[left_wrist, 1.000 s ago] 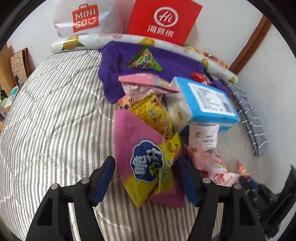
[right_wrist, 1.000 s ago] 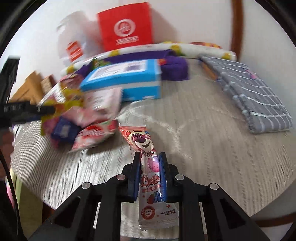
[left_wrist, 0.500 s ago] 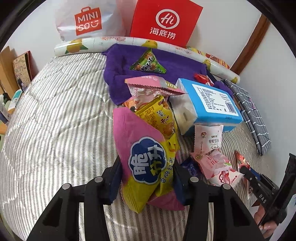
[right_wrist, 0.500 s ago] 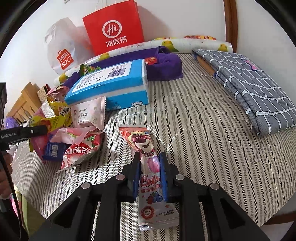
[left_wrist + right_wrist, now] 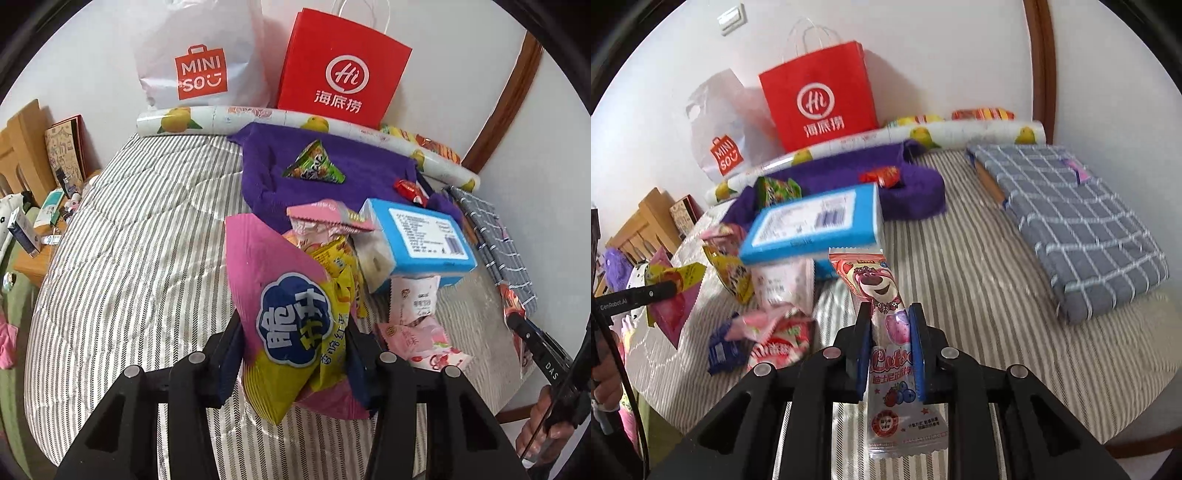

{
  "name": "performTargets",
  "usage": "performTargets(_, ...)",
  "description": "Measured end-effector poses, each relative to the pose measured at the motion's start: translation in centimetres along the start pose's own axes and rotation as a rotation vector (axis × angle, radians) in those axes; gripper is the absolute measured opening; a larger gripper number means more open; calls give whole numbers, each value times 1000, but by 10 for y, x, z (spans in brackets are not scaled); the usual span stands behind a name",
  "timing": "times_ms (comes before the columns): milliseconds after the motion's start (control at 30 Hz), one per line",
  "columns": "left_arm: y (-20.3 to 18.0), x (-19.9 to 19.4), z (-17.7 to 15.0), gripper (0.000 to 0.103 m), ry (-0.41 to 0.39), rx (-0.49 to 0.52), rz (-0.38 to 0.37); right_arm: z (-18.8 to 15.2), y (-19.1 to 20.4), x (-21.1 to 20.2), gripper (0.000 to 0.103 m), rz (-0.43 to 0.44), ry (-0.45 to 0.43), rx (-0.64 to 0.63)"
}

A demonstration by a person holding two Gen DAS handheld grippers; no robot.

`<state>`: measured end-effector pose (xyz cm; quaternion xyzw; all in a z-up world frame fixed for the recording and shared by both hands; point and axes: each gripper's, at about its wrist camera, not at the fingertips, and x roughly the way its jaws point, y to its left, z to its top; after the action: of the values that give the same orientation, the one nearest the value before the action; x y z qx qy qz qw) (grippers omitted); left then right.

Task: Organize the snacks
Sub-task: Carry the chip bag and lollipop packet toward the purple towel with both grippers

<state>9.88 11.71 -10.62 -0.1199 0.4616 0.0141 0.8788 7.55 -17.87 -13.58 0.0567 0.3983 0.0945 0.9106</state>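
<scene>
My left gripper [image 5: 293, 332] is shut on a pink and yellow chip bag [image 5: 280, 302], held up off the striped bed [image 5: 129, 258]. Behind it lies a snack pile: a yellow packet [image 5: 334, 258], a pink packet [image 5: 325, 218], a blue box [image 5: 421, 236] and small pink sachets [image 5: 417, 325]. A green triangular packet [image 5: 314, 164] rests on the purple cloth [image 5: 369, 173]. My right gripper [image 5: 889, 314] is shut on a long pink bear-print candy packet [image 5: 882, 295], lifted above the bed [image 5: 979, 295]. In the right wrist view the left gripper's finger [image 5: 646, 297] holds the chip bag [image 5: 672, 310] at the left.
A red paper bag [image 5: 343, 70] and a white plastic bag [image 5: 199, 59] lean on the wall behind a rolled fruit-print sheet [image 5: 258, 118]. A folded grey checked cloth [image 5: 1067, 218] lies at the right. A wooden nightstand [image 5: 33, 258] stands past the bed's left edge.
The left gripper closed on the chip bag and lifted it off the bed. The right gripper rose with the bear candy packet, which now hangs clear of the bed.
</scene>
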Motion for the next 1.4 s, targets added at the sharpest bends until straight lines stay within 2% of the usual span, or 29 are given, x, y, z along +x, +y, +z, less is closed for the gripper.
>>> performTargets(400, -47, -5, 29, 46, -34, 71, -80, 43, 11, -1, 19, 4, -42, -28)
performTargets(700, -77, 7, 69, 46, -57, 130, -73, 83, 17, 4, 19, 4, -76, -38)
performTargets(833, -81, 16, 86, 46, -68, 133, -71, 97, 23, 15, 19, 22, -95, -41)
performTargets(1200, -76, 50, 123, 46, -67, 99, -73, 134, 27, 70, 19, 50, -69, -30)
performTargets(1400, -76, 66, 141, 46, -67, 83, -77, 157, 29, 88, 19, 54, -84, -29)
